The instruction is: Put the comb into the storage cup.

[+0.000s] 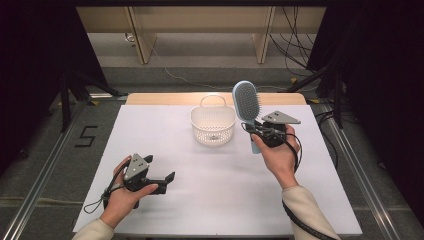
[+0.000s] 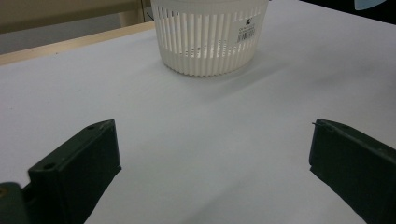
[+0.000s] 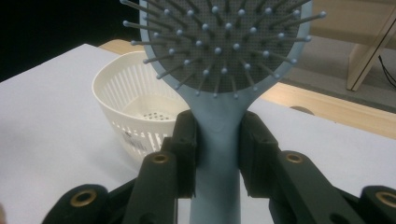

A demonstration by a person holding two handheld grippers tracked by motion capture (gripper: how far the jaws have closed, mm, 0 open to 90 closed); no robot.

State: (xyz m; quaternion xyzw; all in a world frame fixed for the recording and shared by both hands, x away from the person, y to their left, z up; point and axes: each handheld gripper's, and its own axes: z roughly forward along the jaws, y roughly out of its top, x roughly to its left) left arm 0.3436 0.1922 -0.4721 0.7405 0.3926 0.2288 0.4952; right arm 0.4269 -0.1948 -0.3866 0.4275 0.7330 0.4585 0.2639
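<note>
Your right gripper [image 1: 256, 131] grips the light-blue hairbrush [image 1: 247, 102] by the neck of its handle, jaws clamped on either side just below the bristle pad. You hold the brush upright above the desk [image 1: 165, 125], head up, just to the right of the white slotted basket [image 1: 213, 126], near its rim but apart from it. In the right gripper view, the bristles face the camera and the basket [image 3: 135, 100] sits behind and to the left. Your left gripper [image 1: 159, 181] sits low over the near left of the desk, jaws spread wide with nothing between them, pointing toward the basket [image 2: 210, 37].
</note>
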